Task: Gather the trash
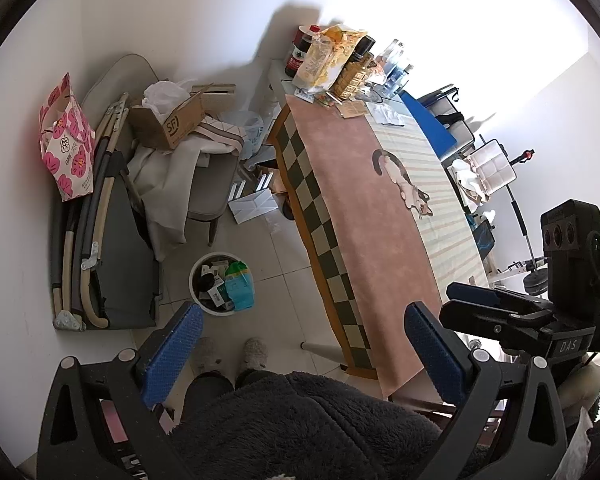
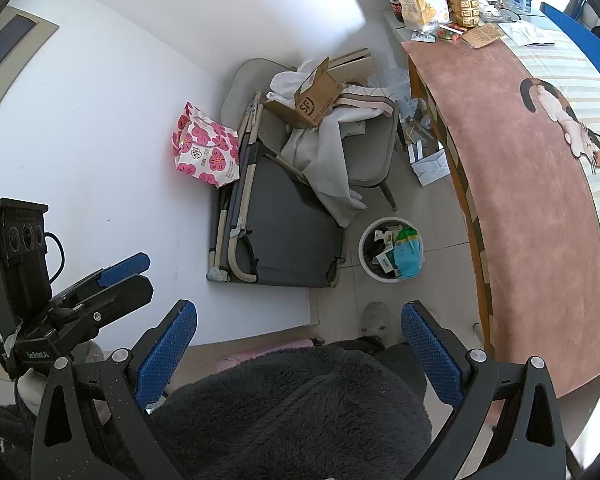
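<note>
Both the left hand-held gripper (image 1: 304, 354) and the right hand-held gripper (image 2: 300, 350) are spread wide, pinching nothing. The white trash bin (image 1: 221, 283), full of packets and wrappers, stands on the tiled floor (image 1: 284, 256) at eleven o'clock of the left one, beside the bench (image 1: 364, 216).

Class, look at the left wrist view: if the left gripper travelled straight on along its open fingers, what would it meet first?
Probably the tiled floor between the white trash bin and the table. The left gripper is open and empty, with nothing closer in line; depth is unclear.
</note>
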A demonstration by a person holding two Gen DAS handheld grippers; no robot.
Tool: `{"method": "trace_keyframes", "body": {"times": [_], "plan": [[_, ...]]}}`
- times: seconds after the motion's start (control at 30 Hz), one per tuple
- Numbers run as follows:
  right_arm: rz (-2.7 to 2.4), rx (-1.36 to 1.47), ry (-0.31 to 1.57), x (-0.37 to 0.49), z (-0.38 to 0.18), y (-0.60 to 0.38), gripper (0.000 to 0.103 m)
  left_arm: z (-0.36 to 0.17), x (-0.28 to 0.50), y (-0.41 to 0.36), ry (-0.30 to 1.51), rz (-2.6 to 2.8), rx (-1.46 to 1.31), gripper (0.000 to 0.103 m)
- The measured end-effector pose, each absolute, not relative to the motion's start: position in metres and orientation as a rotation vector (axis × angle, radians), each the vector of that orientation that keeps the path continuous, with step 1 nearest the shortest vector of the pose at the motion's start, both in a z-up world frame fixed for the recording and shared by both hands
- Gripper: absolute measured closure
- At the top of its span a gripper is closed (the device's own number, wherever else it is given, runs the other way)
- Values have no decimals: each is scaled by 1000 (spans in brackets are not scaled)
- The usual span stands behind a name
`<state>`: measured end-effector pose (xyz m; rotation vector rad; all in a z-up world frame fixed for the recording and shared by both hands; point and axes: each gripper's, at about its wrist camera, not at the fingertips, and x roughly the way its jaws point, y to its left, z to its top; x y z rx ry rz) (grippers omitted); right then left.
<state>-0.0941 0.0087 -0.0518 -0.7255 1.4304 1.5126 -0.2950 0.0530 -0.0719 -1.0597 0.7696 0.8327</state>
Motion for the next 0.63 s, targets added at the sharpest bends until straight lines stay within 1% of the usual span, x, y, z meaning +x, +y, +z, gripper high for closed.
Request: {"method": "trace_keyframes", "body": {"times": [0.63], "plan": [[1509,-712,1431,-96,-52,10,0,-68,-295,52,762,831,-1047,0]]}}
